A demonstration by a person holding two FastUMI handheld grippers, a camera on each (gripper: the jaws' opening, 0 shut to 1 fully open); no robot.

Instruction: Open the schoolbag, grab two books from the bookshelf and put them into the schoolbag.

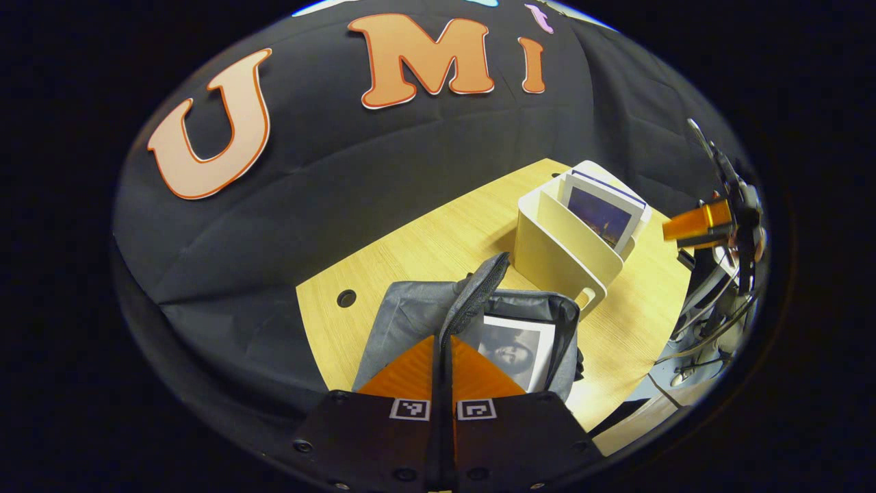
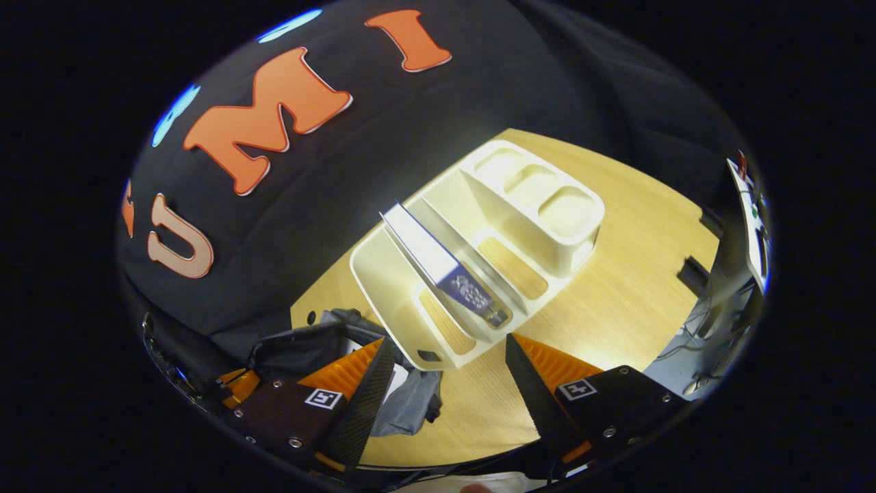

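1. Grey fabric: the schoolbag lies open on the pale wood surface, just beside the bookshelf. Soft and floppy; its mouth will likely sag unless held.
2. One book, with a black-and-white cover, already rests inside the schoolbag's opening.
3. The left gripper has its fingers closed on the schoolbag's padded strap, which stands up between them, lifting that edge.
4. The bookshelf, cream plastic with upright dividers, holds the second book, leaning against one divider, spine end up. Thin, stiff and probably light, with a glossy cover that may slip. Judged best taken by the free upper edge, both faces pinched well in from the corner.
5. The right gripper is spread wide and holding nothing, poised near the front of the bookshelf, apart from the second book.
6. Judged status: bag open, one book stowed, one left to fetch.
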